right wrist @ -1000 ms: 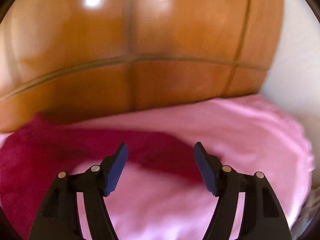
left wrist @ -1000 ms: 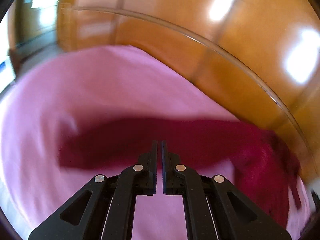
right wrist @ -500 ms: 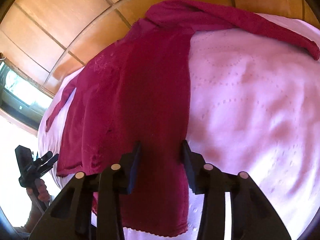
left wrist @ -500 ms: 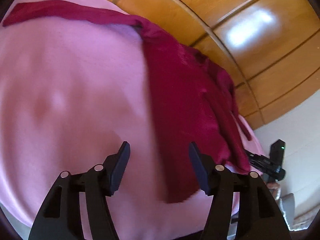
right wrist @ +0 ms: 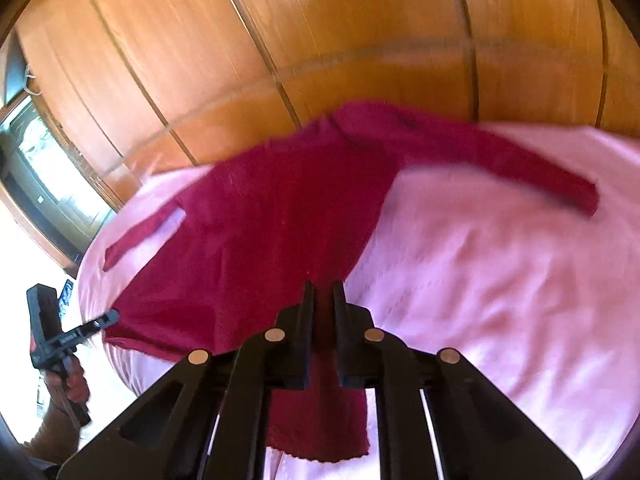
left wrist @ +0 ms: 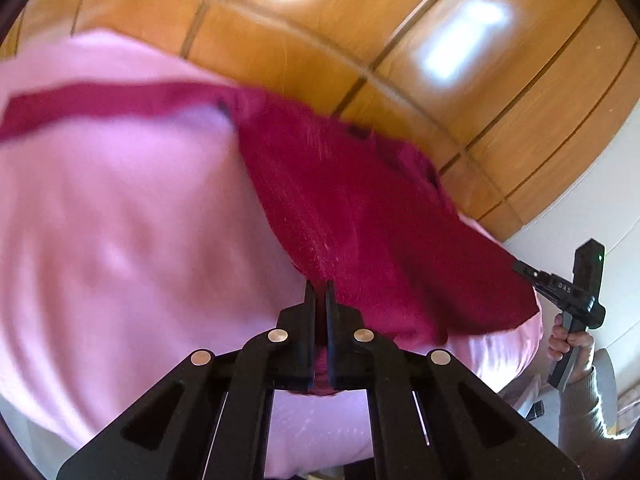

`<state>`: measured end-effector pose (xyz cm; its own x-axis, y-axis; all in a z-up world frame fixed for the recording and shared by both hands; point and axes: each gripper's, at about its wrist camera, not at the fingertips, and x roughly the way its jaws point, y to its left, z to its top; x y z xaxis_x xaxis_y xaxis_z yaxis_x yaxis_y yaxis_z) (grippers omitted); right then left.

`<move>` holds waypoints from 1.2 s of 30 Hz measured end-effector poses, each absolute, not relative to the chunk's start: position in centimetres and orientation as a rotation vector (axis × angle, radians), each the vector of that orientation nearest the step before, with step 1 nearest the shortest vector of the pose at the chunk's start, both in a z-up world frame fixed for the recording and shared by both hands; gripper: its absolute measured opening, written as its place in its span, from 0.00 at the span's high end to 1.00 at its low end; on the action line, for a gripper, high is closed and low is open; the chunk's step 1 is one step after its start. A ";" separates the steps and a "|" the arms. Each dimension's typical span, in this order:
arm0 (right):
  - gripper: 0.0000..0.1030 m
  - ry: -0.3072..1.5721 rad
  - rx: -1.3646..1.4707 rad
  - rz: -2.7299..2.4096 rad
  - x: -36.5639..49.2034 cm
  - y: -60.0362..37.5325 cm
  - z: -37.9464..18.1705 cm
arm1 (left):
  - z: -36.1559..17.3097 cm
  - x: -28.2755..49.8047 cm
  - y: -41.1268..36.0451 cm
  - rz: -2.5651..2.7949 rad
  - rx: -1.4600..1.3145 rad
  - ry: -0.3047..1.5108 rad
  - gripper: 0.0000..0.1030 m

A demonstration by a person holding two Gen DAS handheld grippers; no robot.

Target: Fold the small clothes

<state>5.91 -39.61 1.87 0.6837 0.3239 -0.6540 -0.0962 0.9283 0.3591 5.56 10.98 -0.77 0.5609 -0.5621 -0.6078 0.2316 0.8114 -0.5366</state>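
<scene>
A dark red long-sleeved garment (left wrist: 360, 220) lies spread on the pink bed sheet (left wrist: 120, 240). My left gripper (left wrist: 319, 286) is at the garment's near hem, its jaws closing tight with red fabric pinched between them. My right gripper (right wrist: 323, 288) is at the other end of the same hem of the garment (right wrist: 260, 232), jaws closing on a strip of fabric that hangs below them. One sleeve (right wrist: 520, 164) stretches away over the sheet (right wrist: 500, 280). Each view shows the other gripper nipping a hem corner: the right gripper (left wrist: 534, 276) and the left gripper (right wrist: 110, 316).
Glossy wooden panelling (left wrist: 400, 40) rises just behind the bed. A window (right wrist: 40, 168) is at the left of the right wrist view. A person's hand (left wrist: 568, 340) and sleeve hold the right gripper by the bed's edge, next to a white wall (left wrist: 608, 184).
Half a second ago both grippers stood open above the hem; now both are shut on the red fabric. Both views have swung and the hem looks lifted off the sheet.
</scene>
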 end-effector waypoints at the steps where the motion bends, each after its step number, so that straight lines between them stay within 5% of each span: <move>1: 0.97 0.773 0.302 0.240 5.0 -39.9 2.6 | 0.1 5.2 11.9 -0.488 -0.433 0.843 0.98; 7: 0.98 0.815 0.293 0.234 0.3 -40.1 1.7 | 1.3 2.1 15.6 -0.450 -0.415 0.860 0.98; 18: 1.00 1.011 0.382 0.178 -3.3 -39.9 -6.5 | -5.0 -0.2 15.0 -0.272 -0.296 1.036 0.97; 20: 0.99 0.994 0.416 0.172 -2.7 -40.6 -6.5 | -4.0 0.2 15.1 -0.260 -0.276 0.985 0.89; 21: 0.92 0.978 0.436 0.148 -2.1 -41.1 -6.4 | -3.3 0.3 15.0 -0.248 -0.269 0.956 0.82; 22: 0.83 0.971 0.445 0.136 -1.7 -41.7 -6.5 | -2.7 0.4 15.0 -0.235 -0.261 0.926 0.64; 23: 0.60 0.952 0.452 0.112 -1.1 -42.3 -6.5 | -2.1 0.7 14.7 -0.229 -0.255 0.891 0.51; 24: 0.56 0.933 0.451 0.084 -0.6 -42.6 -6.5 | -1.8 0.8 14.4 -0.231 -0.249 0.864 0.50; 36: 0.50 0.811 0.161 -0.346 11.2 -50.6 -6.6 | -3.0 6.3 2.2 -0.425 -0.159 0.858 0.46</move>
<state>11.21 -50.63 -6.64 0.6364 -0.2399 -0.7331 0.3623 0.9320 0.0095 6.32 2.24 -2.96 0.5767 -0.4242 -0.6982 0.2980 0.9050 -0.3037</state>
